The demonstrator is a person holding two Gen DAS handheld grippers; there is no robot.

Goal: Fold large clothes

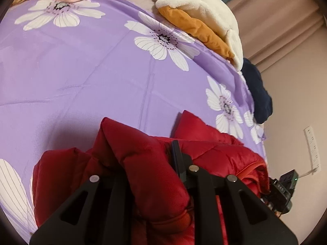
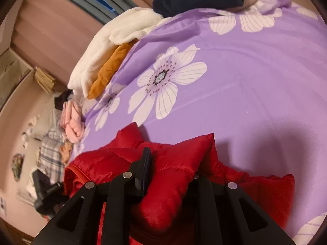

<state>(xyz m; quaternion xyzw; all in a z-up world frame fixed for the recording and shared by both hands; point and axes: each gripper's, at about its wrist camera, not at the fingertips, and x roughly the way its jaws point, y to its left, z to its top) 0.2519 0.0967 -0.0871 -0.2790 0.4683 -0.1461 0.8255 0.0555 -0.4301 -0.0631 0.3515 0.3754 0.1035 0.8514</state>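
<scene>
Two grippers, left gripper and right gripper, each have jaws clamped on the red jacket.

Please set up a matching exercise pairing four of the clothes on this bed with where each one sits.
Things:
1. red puffer jacket
2. white fleece
3. mustard garment
4. navy garment

Places:
A. tucked under the white fleece
B. hanging over the bed's edge past the fleece pile
C. pinched in both grippers, near the cameras
D. top of the pile at the edge of the purple floral sheet

Pairs: 1-C, 2-D, 3-A, 4-B. The left gripper and the right gripper each clamp a fold of the jacket.
</scene>
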